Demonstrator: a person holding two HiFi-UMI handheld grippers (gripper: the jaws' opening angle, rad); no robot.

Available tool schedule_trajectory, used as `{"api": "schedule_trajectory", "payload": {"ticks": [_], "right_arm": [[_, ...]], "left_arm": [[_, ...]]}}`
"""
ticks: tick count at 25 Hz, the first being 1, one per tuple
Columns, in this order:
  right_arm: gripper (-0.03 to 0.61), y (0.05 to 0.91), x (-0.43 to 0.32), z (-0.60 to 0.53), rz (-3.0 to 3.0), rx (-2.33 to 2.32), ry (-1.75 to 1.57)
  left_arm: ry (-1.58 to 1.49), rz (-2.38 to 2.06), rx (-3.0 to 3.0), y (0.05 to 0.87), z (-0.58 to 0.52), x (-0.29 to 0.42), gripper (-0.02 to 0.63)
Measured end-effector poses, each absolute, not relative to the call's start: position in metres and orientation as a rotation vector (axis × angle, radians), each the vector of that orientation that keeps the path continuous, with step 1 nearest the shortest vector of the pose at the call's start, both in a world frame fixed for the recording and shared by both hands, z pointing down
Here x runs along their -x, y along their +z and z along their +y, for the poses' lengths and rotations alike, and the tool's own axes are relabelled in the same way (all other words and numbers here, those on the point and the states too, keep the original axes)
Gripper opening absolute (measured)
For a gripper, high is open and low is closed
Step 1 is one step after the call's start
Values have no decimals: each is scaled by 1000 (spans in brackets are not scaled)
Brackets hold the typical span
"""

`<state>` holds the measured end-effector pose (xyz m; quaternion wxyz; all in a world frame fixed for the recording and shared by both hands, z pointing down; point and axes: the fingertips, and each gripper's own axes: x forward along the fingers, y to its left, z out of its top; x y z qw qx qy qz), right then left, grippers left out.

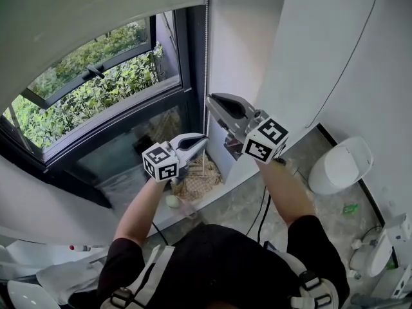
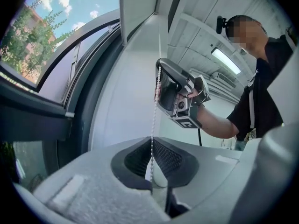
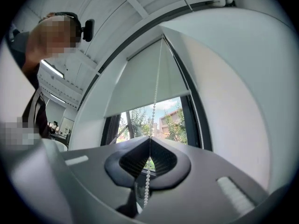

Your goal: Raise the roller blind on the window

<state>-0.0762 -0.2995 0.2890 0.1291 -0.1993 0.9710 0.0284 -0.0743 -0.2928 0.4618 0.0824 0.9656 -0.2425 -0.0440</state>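
The pale roller blind (image 1: pixel 77 18) hangs over the upper part of the window, and it shows too in the right gripper view (image 3: pixel 140 85). Its white bead chain (image 1: pixel 206 44) drops along the window's right edge. My right gripper (image 1: pixel 210 100) is shut on the chain, higher up. My left gripper (image 1: pixel 203 139) is shut on the same chain just below it. In the left gripper view the chain (image 2: pixel 153 120) runs taut from the right gripper (image 2: pixel 158 85) down into the left gripper (image 2: pixel 150 171). In the right gripper view the chain (image 3: pixel 155 92) passes through the right gripper (image 3: pixel 148 146), with beads hanging below it.
Green bushes show through the dark-framed window (image 1: pixel 96 76). A white wall column (image 1: pixel 238 44) stands just right of the chain. Below lie a straw-like heap (image 1: pixel 199 179), a black cable (image 1: pixel 261 214) and a white toilet (image 1: pixel 338 163) at the right.
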Motion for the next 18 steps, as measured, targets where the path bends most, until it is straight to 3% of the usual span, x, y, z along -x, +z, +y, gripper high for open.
{"api": "schedule_trajectory", "payload": {"ticks": [5, 9, 12, 18], "right_arm": [[8, 376, 72, -296, 2942, 603, 6], [8, 394, 66, -296, 2959, 614, -28], [8, 394, 64, -299, 2970, 627, -5], [8, 394, 59, -300, 2960, 607, -43]], "left_arm": [[94, -662, -2813, 543, -276, 61, 17], [176, -652, -2851, 560, -265, 57, 22], [222, -635, -2909, 551, -263, 63, 101], [-78, -672, -2978, 449, -282, 96, 115]]}}
